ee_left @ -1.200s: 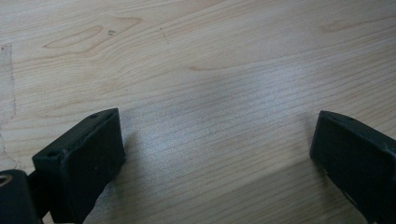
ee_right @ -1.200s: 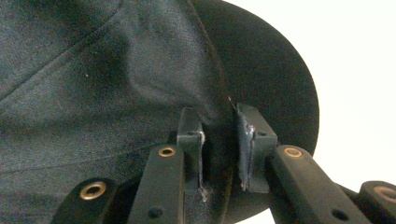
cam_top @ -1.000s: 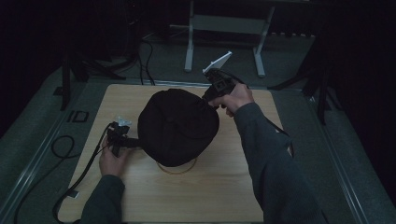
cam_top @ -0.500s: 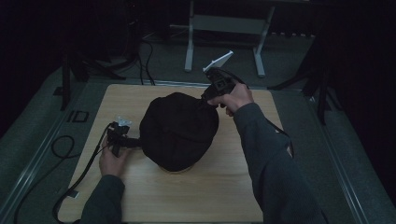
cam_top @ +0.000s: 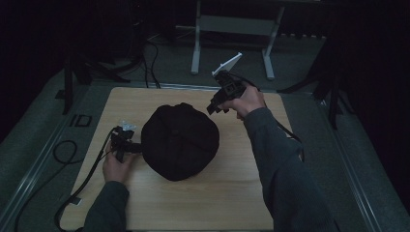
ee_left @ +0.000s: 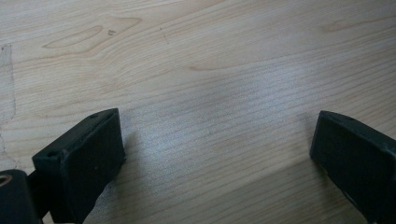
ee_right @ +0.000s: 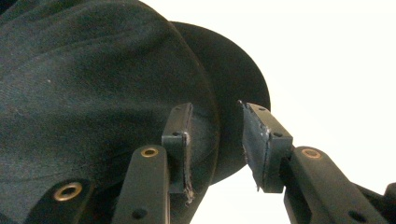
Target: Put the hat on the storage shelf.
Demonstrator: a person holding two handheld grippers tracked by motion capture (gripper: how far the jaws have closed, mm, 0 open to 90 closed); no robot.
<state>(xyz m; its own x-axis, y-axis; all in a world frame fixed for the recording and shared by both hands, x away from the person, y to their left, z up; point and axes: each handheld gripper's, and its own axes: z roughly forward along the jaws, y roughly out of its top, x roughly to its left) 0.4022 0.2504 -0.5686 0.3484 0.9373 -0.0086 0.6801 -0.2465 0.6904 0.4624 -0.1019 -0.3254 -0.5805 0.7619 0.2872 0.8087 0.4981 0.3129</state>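
Two tongs are working around a black cap (cam_top: 180, 141) lying mid-bench (cam_top: 232, 193): the left tongs (ee_left: 215, 154) are gaping wide over bare wood, while the right tongs (ee_right: 215, 144) are straddling its brim, narrowly parted.

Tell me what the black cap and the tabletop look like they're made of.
The black cap looks like woven cloth, matte: fine twill-like texture and soft folds show in the right gripper view. Its brim looks stiffer and smoother. The tabletop looks like light wood or wood-look laminate, with a slight sheen over visible grain lines.
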